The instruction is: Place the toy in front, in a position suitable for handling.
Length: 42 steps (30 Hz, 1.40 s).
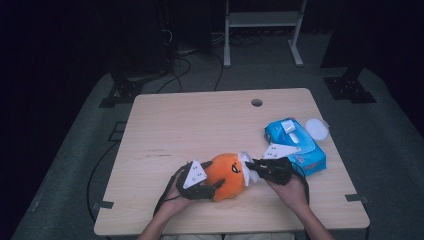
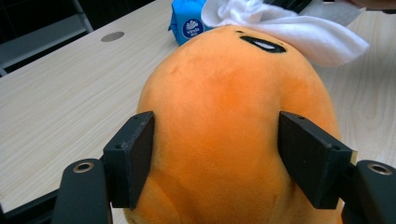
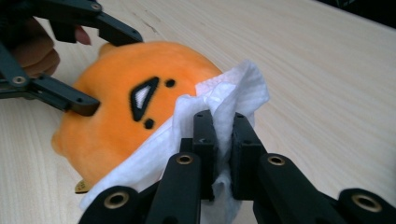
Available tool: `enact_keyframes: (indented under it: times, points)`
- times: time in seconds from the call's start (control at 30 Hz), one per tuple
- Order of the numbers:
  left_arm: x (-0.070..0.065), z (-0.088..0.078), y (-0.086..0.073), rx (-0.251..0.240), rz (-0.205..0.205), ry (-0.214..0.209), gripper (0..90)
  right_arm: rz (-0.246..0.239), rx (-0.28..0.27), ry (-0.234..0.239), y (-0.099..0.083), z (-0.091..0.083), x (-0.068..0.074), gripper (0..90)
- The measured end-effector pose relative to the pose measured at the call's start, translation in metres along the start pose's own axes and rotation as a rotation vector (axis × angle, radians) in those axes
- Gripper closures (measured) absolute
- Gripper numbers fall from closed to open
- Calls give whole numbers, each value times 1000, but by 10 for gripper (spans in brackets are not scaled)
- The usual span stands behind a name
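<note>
My left gripper (image 2: pixel 215 158) squeezes the soft, light orange plush (image 1: pixel 226 175) by its sides at the table's (image 1: pixel 200 125) near edge, while my right gripper (image 3: pixel 223 140) pinches a limp white wipe (image 3: pixel 233 88) against its face.

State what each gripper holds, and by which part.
Left gripper clamps the orange plush toy by its sides; right gripper pinches the white wipe mid-fold.
</note>
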<state>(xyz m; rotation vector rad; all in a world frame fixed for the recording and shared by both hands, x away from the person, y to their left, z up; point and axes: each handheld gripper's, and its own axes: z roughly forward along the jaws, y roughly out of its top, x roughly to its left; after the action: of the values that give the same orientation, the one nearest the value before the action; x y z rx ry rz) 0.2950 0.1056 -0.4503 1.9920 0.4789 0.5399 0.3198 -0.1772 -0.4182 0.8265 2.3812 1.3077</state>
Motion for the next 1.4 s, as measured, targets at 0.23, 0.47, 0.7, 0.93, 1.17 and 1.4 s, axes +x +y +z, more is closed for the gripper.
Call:
enact_keyframes:
  times: [0.23,0.47,0.7,0.93,1.17,1.4]
  points:
    - [-5,0,2,2,19,0,305,0,45,-59,1,1,-3,824]
    - [-9,-1,2,1,35,-11,305,-5,-9,-24,8,-1,9,824]
    - [-13,0,3,-4,55,-5,307,10,-15,2,8,-2,6,823]
    - [-18,0,6,-9,76,-6,299,34,-40,48,10,-4,11,823]
    - [-22,1,7,-19,86,-10,304,14,-42,46,12,0,15,822]
    - [-26,3,9,-13,107,-17,302,32,-28,-3,6,1,7,822]
